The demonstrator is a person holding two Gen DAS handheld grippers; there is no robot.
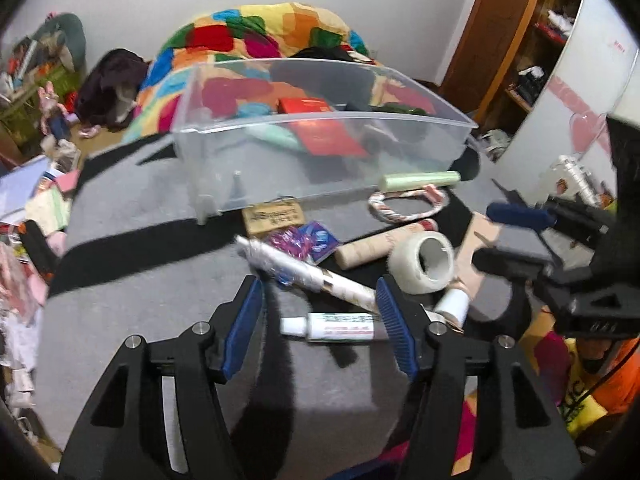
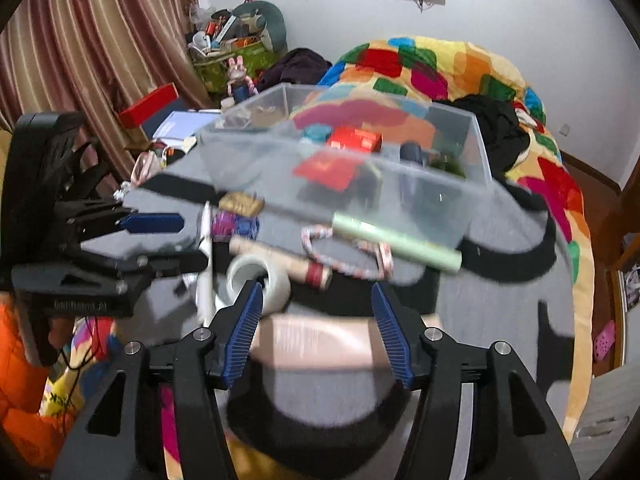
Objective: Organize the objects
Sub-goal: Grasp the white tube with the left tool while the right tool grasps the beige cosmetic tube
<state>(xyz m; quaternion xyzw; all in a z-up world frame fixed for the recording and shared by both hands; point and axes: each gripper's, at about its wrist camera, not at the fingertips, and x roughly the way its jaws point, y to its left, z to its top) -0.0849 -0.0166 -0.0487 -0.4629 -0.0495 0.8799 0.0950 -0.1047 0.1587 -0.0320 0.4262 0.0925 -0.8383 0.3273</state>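
A clear plastic bin [image 1: 320, 160] [image 2: 360, 184] stands on a grey and black blanket and holds a red box [image 1: 304, 106] and other items. In front of it lie a green roll [image 1: 420, 180], a rope ring [image 1: 404, 206], a cardboard tube [image 1: 380, 248], a tape roll [image 1: 420, 264] [image 2: 260, 276], a white wrapped tube [image 1: 304, 270] and a small white tube [image 1: 340, 326]. My left gripper [image 1: 320, 312] is open just above the small white tube. My right gripper [image 2: 316, 320] is open over a pink flat box [image 2: 316, 344], with the tape roll by its left finger.
A colourful quilt [image 1: 260, 40] is heaped behind the bin. Clutter lies on the floor at the left [image 1: 28, 208]. A wooden shelf [image 1: 532, 60] and a white panel stand at the right. Striped curtains [image 2: 80, 40] hang at the far left in the right wrist view.
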